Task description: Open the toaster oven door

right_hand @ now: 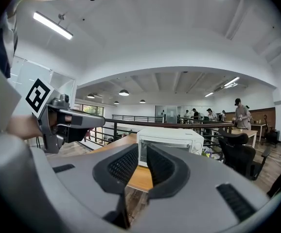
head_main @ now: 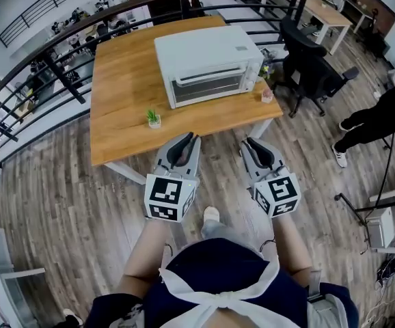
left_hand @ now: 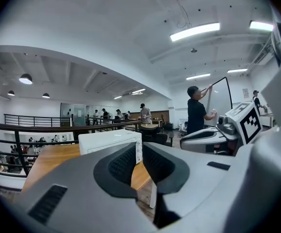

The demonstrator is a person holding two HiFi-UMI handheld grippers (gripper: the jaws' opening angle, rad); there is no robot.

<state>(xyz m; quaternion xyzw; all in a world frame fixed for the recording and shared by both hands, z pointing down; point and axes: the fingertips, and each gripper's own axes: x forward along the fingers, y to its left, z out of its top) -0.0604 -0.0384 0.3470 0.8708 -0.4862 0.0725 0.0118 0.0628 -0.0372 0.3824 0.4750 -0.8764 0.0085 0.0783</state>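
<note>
A white toaster oven (head_main: 208, 63) stands on the wooden table (head_main: 122, 115) with its glass door (head_main: 208, 85) closed and facing me. Both grippers hang in front of the table's near edge, well short of the oven. My left gripper (head_main: 186, 139) has its jaws close together with nothing between them, and in the left gripper view the oven (left_hand: 109, 141) shows beyond the pads. My right gripper (head_main: 250, 144) has its jaws slightly apart and empty, and the oven (right_hand: 172, 140) lies straight ahead of it in the right gripper view.
A small green potted plant (head_main: 154, 118) sits near the table's front edge. A small pink pot (head_main: 267, 96) stands at the front right corner. A black office chair (head_main: 310, 67) is right of the table. A dark railing (head_main: 47, 60) runs behind it. A person (head_main: 382, 115) stands at far right.
</note>
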